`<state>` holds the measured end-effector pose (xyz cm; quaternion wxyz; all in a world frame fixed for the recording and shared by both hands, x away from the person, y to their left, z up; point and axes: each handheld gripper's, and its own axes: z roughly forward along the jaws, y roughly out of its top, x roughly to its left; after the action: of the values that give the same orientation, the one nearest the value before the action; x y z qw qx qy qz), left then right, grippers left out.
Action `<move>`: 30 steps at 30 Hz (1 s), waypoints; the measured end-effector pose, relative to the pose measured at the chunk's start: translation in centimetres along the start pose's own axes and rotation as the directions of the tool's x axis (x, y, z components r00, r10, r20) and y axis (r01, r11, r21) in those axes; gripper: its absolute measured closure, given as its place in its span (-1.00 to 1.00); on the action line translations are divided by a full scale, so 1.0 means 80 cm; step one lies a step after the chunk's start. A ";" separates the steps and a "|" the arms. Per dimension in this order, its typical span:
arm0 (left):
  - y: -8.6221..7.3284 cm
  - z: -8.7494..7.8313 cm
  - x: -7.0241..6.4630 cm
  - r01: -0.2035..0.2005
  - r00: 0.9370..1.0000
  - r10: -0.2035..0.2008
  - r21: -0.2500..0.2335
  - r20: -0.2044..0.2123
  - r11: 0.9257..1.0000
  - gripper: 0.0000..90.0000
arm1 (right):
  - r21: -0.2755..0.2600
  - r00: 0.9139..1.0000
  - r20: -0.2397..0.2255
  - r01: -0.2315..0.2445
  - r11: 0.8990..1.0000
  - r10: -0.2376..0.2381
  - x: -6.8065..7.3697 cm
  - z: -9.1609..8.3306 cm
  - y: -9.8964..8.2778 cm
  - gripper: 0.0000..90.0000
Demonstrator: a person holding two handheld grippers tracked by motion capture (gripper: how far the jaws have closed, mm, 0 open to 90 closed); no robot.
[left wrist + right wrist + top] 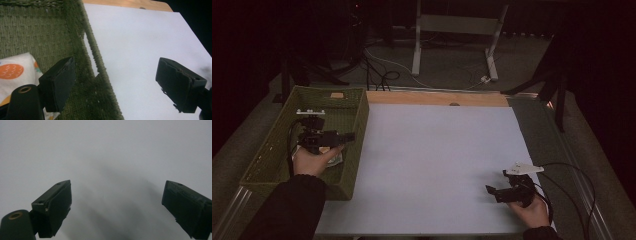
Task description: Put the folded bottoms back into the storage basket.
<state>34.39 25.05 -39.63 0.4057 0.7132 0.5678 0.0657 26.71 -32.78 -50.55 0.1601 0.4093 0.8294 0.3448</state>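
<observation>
The white cloth with orange round prints (15,72) lies in the green woven basket (50,32), just beside the released left claw (115,85), apart from its jaws.

The right gripper (116,207) looks along its two black fingers (53,207), which rise from the bottom corners and stand wide apart with nothing between them. Beyond them lies the pale grey worktop (105,150) (plain and smooth), with soft dark shadows cast across it between the fingers.
</observation>
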 end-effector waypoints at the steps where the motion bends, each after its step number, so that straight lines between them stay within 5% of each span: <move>1: 0.000 0.001 -0.001 -0.002 1.000 0.002 0.002 0.001 1.000 -0.64 | -0.001 1.000 0.000 -0.001 1.000 0.001 0.000 0.000 0.000 -0.80; 17: -0.003 0.016 -0.030 -0.044 0.999 0.045 -0.011 0.008 0.999 -0.65 | -0.005 1.000 -0.001 -0.005 1.000 0.005 -0.001 -0.001 0.000 -0.80; 30: -0.004 0.029 -0.052 -0.070 0.997 0.070 -0.003 0.032 0.998 -0.86 | -0.008 1.000 0.000 -0.011 1.000 0.011 -0.002 -0.001 0.000 -0.80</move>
<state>34.00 20.27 -39.84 0.4127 0.7333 0.5359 0.0690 26.74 -32.94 -50.46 0.1602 0.4131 0.8257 0.3491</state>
